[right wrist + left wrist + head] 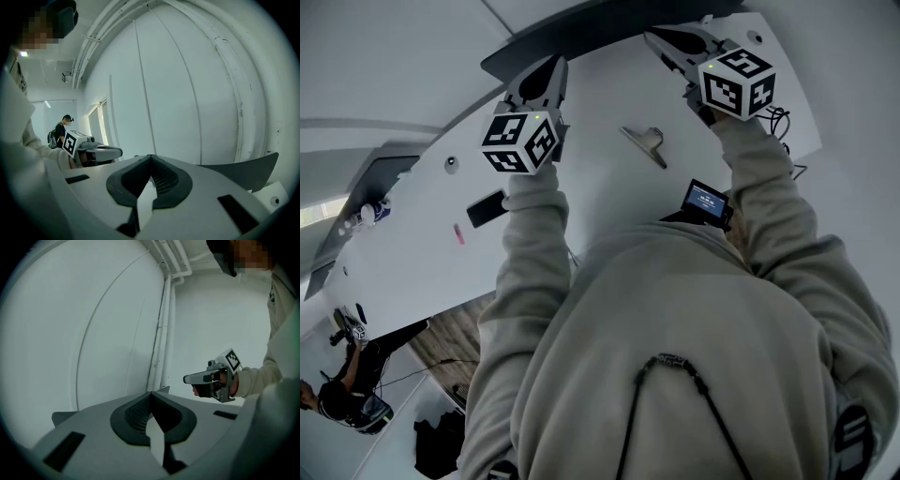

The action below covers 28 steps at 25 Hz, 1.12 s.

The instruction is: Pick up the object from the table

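On the white table (pixel 600 178) lies a grey metal clip (pixel 644 142), between and below the two grippers in the head view. My left gripper (pixel 555 64) is held up over the table's far edge, jaws shut with nothing in them; its own view (pixel 151 393) looks only at a white wall. My right gripper (pixel 654 36) is also raised and shut on nothing, pointing at the wall (pixel 151 157). Each gripper shows in the other's view: the right one (pixel 188 379) and the left one (pixel 117 151). The clip is hidden from both gripper views.
A flat black object (pixel 486 208) and a small pink item (pixel 458 232) lie on the table's left part, with a bottle (pixel 370 214) near its left end. A small screen device (pixel 706 200) sits by my right sleeve. Another person (pixel 342 394) stands at lower left.
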Each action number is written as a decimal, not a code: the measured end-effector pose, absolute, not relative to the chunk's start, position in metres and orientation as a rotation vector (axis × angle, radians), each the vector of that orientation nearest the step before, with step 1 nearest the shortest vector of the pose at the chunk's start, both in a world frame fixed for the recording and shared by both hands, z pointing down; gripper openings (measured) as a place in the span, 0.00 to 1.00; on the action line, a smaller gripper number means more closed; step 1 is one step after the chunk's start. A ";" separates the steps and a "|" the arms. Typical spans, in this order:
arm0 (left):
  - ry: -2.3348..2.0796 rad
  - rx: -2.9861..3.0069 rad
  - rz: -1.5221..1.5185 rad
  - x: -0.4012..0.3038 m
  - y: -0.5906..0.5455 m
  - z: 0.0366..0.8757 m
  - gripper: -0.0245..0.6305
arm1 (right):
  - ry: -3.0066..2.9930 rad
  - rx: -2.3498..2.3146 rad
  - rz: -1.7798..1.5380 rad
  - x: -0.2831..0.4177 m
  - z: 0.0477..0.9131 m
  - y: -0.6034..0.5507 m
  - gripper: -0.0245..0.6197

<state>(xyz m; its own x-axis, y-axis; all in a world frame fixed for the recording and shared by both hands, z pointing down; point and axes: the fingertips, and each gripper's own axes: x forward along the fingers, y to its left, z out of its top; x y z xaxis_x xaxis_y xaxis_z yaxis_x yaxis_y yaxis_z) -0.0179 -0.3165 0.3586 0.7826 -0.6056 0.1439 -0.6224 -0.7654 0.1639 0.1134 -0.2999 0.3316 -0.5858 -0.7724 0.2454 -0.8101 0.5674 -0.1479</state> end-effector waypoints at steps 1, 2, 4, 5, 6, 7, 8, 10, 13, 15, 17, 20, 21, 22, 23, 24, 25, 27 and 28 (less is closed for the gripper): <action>-0.959 2.767 0.124 -0.017 -0.316 0.361 0.04 | -2.640 1.345 0.377 0.114 0.334 -0.299 0.07; -0.952 2.762 0.128 -0.016 -0.315 0.365 0.04 | -2.636 1.346 0.385 0.115 0.337 -0.299 0.07; -0.940 2.755 0.139 -0.013 -0.312 0.372 0.04 | -2.627 1.347 0.404 0.116 0.345 -0.297 0.07; -0.934 2.754 0.147 -0.010 -0.311 0.375 0.04 | -2.622 1.347 0.414 0.117 0.350 -0.296 0.07; -0.927 2.754 0.154 -0.008 -0.309 0.378 0.04 | -2.617 1.346 0.424 0.118 0.354 -0.294 0.07; -0.920 2.753 0.161 -0.005 -0.306 0.381 0.04 | -2.612 1.344 0.435 0.119 0.358 -0.291 0.07; -0.913 2.750 0.166 -0.002 -0.304 0.384 0.04 | -2.608 1.341 0.447 0.119 0.362 -0.289 0.07; -0.902 2.738 0.175 0.000 -0.300 0.392 0.04 | -2.600 1.332 0.468 0.119 0.371 -0.285 0.07; -0.892 2.717 0.189 0.002 -0.296 0.405 0.04 | -2.588 1.326 0.498 0.120 0.383 -0.281 0.07; -0.888 2.708 0.197 0.003 -0.294 0.412 0.04 | -2.583 1.322 0.514 0.120 0.390 -0.279 0.07; -0.884 2.699 0.204 0.004 -0.292 0.418 0.04 | -2.579 1.317 0.529 0.119 0.397 -0.277 0.07; -0.873 2.679 0.209 0.005 -0.288 0.426 0.04 | -2.573 1.325 0.556 0.123 0.405 -0.273 0.07; -0.870 2.675 0.215 0.006 -0.286 0.428 0.04 | -2.572 1.328 0.565 0.124 0.407 -0.272 0.07; -0.869 2.674 0.224 0.006 -0.285 0.431 0.04 | -2.571 1.331 0.573 0.125 0.409 -0.271 0.07; -0.867 2.672 0.232 0.005 -0.284 0.434 0.04 | -2.571 1.331 0.580 0.124 0.412 -0.270 0.07; -0.866 2.668 0.239 0.004 -0.282 0.436 0.04 | -2.570 1.330 0.588 0.124 0.415 -0.269 0.07; -0.865 2.663 0.244 0.003 -0.280 0.440 0.04 | -2.571 1.328 0.597 0.123 0.418 -0.268 0.07; -0.857 2.649 0.253 0.005 -0.275 0.447 0.04 | -2.567 1.321 0.613 0.122 0.424 -0.263 0.07; -0.848 2.643 0.258 0.007 -0.272 0.451 0.04 | -2.563 1.318 0.618 0.122 0.427 -0.260 0.07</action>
